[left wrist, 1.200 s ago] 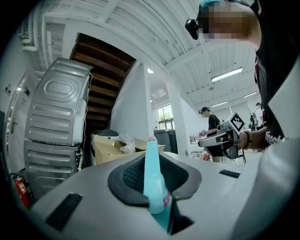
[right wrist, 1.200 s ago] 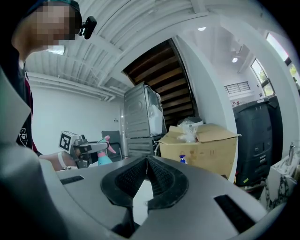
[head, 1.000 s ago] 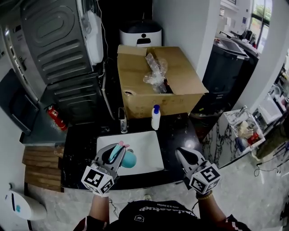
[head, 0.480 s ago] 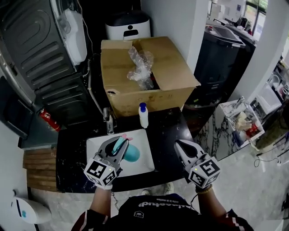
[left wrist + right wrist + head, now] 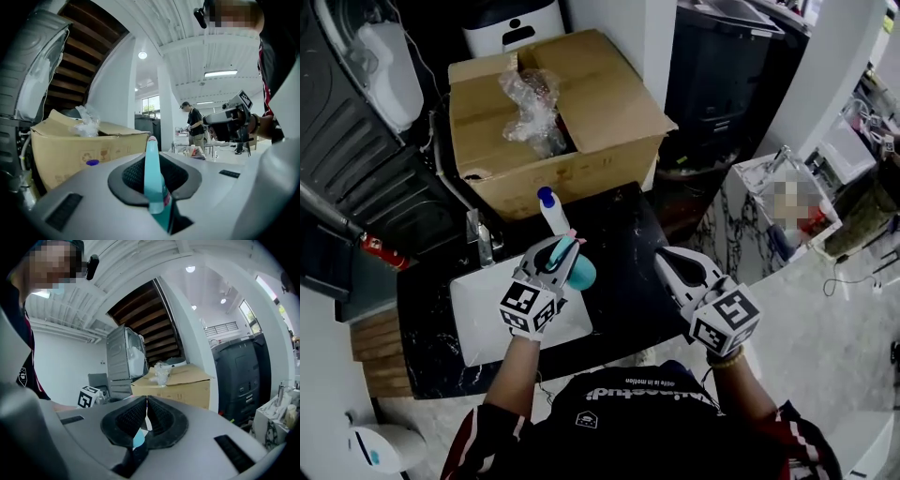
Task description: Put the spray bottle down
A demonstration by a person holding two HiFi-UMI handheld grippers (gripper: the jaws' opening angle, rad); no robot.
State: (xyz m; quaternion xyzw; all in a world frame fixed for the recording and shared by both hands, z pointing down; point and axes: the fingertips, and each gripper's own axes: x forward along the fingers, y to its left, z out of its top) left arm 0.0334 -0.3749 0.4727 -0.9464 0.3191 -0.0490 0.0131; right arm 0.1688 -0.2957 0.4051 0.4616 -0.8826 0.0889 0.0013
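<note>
A teal spray bottle [image 5: 580,273] with a pink nozzle tip hangs above the right edge of the white sink [image 5: 484,309], over the black counter [image 5: 623,246]. My left gripper [image 5: 563,247] is shut on its narrow top. In the left gripper view the teal neck of the bottle [image 5: 152,174] stands upright between the pads of that gripper [image 5: 153,157]. My right gripper [image 5: 671,262] hovers over the counter to the right, level, shut and holding nothing. In the right gripper view, the right gripper [image 5: 146,404] has its pads together.
A white bottle with a blue cap [image 5: 551,212] stands on the counter just beyond the teal bottle, beside a faucet [image 5: 478,236]. An open cardboard box [image 5: 586,131] with crumpled plastic sits behind. A person [image 5: 195,126] stands far off in the room.
Both grippers have moved right and farther along the counter. The teal bottle went from above the middle of the sink to its right edge, still held.
</note>
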